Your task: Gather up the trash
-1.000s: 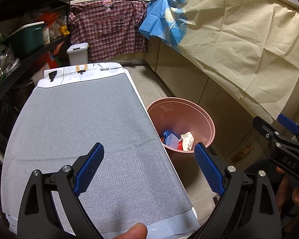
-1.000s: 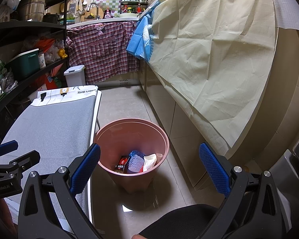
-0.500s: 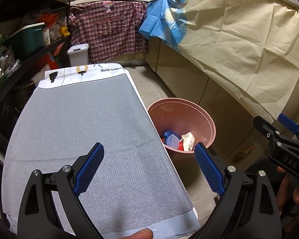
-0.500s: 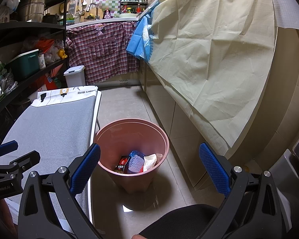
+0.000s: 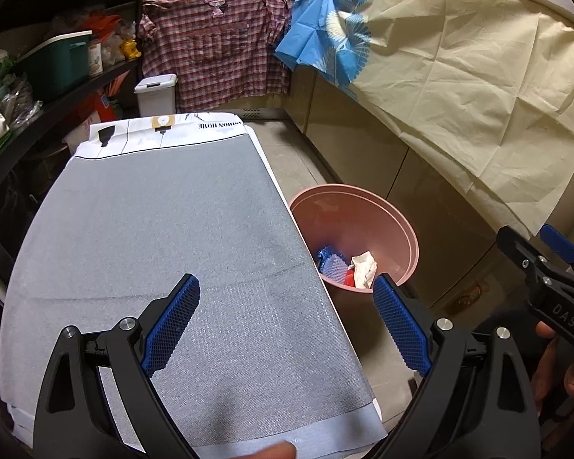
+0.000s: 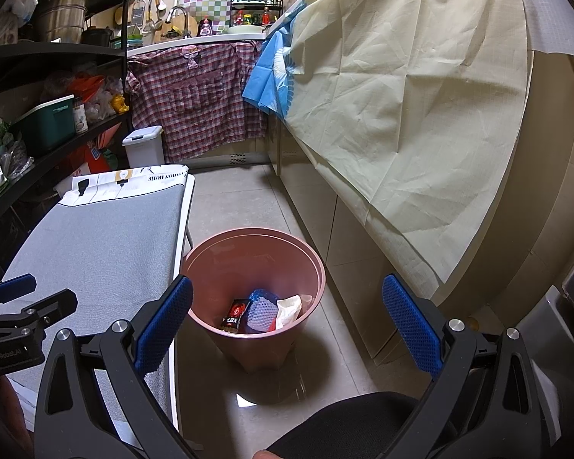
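A narrow kitchen holds a grey-covered ironing board on the left and a run of cabinets on the right draped with a cream cloth. Nearest the cameras, the left gripper hangs over the near end of the board with its two blue-padded fingers spread wide and nothing between them; a fingertip shows at the bottom edge of that view. The right gripper is held above the floor beside the board, its two fingers likewise spread apart and empty. Just beyond, one pink bin stands on the tiled floor, close against the board's right edge. At its bottom lie four pieces of trash: one dark packet with red print, one blue-and-white mesh wrapper, one red scrap and one crumpled white tissue. Farther back, one small white lidded bin sits on the floor, a plaid shirt hangs from the counter edge, and a blue cloth hangs beside it.
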The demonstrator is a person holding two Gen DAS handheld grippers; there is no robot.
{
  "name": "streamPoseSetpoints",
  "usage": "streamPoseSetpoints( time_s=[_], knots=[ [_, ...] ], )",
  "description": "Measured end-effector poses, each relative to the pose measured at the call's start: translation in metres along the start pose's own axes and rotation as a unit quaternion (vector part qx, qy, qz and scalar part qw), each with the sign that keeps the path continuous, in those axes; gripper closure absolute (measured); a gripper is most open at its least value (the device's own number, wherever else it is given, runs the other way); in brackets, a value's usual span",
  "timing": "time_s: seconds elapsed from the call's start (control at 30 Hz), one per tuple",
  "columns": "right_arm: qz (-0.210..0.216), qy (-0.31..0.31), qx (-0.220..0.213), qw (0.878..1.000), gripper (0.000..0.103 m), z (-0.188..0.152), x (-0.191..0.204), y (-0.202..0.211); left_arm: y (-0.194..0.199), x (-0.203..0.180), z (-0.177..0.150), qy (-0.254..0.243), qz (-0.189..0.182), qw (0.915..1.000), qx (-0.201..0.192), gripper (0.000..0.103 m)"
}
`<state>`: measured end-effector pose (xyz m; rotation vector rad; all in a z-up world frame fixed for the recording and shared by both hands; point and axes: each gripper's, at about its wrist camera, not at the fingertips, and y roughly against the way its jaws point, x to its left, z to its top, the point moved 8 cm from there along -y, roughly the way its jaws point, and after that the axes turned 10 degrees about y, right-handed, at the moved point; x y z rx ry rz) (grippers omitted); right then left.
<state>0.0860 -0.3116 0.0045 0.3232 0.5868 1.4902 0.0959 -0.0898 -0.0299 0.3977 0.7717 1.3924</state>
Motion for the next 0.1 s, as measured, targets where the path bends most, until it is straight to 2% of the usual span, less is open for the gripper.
streamPoseSetpoints(
  time_s=[0.1],
  knots=[
    [0.0, -0.001, 0.0, 1.0, 0.005, -0.0003, -0.0003, 0.0001, 0.0005, 0.001, -0.0001, 0.001, 0.0, 1.0, 0.0, 0.014]
  ],
)
